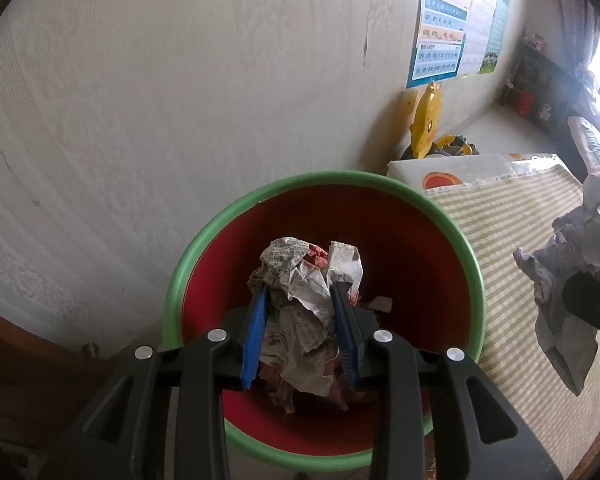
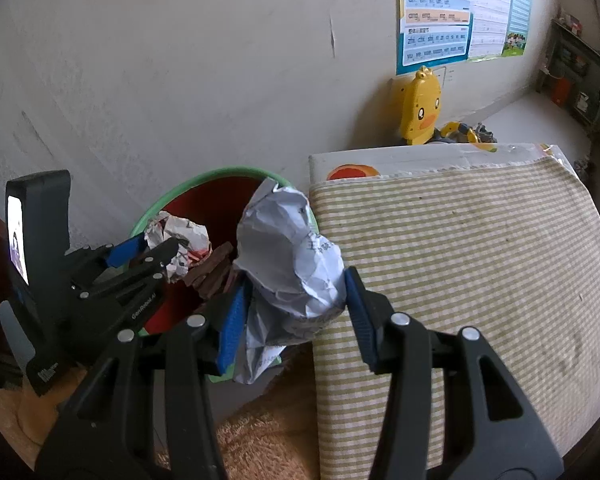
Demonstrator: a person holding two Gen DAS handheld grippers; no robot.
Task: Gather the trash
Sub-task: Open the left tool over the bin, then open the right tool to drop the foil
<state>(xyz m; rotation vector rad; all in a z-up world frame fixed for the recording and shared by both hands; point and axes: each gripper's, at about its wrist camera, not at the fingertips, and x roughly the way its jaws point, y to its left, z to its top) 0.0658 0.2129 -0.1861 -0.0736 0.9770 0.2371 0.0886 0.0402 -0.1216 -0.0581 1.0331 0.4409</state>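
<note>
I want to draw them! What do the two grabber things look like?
Each is a black plastic claw. The left gripper and right gripper have two blue ribbed fingers on black arms with shiny silver round bolts. The left one carries small white lettering and a little lit screen.

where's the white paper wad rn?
White paper wad is clamped in the right tongs, by the green-rimmed bin and the striped cloth; at the left wrist view's right edge.

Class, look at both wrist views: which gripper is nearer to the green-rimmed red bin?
Left. The left gripper holds crumpled newspaper directly over the bin opening. The right gripper holds a crumpled white paper beside the bin, near its rim by the striped cloth.
</note>
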